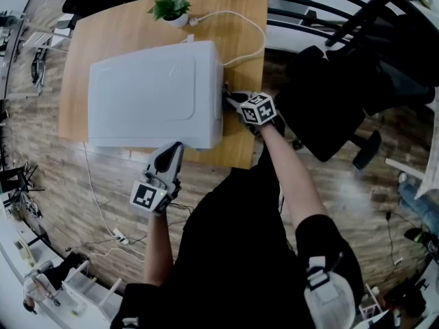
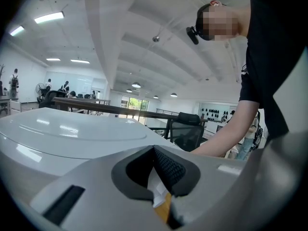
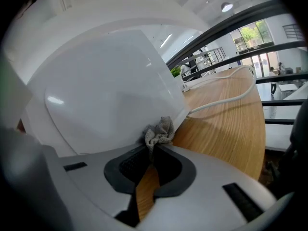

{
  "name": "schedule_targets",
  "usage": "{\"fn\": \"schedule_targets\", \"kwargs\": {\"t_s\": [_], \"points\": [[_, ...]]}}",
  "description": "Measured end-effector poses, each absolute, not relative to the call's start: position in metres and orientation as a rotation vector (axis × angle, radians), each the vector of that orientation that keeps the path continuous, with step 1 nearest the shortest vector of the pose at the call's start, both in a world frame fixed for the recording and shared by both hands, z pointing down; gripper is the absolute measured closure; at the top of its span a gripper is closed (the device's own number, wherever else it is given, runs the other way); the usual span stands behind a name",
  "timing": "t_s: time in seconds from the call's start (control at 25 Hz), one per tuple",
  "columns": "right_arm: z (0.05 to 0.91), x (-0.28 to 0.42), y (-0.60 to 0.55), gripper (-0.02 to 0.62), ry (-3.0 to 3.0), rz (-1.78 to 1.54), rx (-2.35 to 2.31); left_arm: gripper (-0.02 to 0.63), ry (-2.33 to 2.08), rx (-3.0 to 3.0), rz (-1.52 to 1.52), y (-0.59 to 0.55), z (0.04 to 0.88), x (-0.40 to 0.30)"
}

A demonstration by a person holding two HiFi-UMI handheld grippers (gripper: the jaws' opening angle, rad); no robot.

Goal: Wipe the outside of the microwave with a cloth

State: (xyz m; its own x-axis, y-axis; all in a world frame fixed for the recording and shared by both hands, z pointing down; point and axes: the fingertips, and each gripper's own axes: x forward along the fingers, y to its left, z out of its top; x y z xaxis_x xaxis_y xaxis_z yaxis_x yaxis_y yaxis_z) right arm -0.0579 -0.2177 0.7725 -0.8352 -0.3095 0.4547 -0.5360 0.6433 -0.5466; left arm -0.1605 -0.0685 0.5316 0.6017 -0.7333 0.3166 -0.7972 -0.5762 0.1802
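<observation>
Head view: microwave [image 1: 151, 94] centre-left of frame on wooden surface [image 1: 130, 26]. Left gripper [image 1: 174, 149] at its front edge, likely steadying. Right gripper [image 1: 230, 99] at its right side wall.

Left gripper view: fingers [image 2: 169, 170] together, nothing between.

Right gripper view: fingers [image 3: 126, 170] clamped on cloth [image 3: 160, 131], bunched against side wall low down, placed for wiping.
</observation>
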Motion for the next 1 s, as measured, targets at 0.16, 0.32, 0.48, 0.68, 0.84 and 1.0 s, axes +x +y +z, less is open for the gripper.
{"fn": "schedule_targets", "kwargs": {"t_s": [0.16,0.32,0.48,0.68,0.84,1.0], "points": [[0.773,-0.059,-0.205,0.571,-2.538,1.014,0.683,0.604,-1.228,2.535,0.289,-0.068,0.531,-0.161],[0.774,-0.060,-0.188,0.571,-2.532,1.012,0.668,0.604,-1.200,2.553,0.284,-0.067,0.531,-0.157],[0.777,-0.062,-0.172,0.571,-2.521,0.967,0.666,0.604,-1.163,2.585,0.284,-0.067,0.532,-0.148],[0.778,-0.064,-0.151,0.571,-2.518,0.984,0.670,0.604,-1.157,2.591,0.279,-0.066,0.533,-0.147],[0.777,-0.063,-0.135,0.571,-2.515,0.990,0.675,0.604,-1.151,2.602,0.277,-0.065,0.531,-0.146],[0.777,-0.064,-0.119,0.571,-2.511,0.986,0.666,0.604,-1.140,2.610,0.273,-0.065,0.530,-0.146]]}}
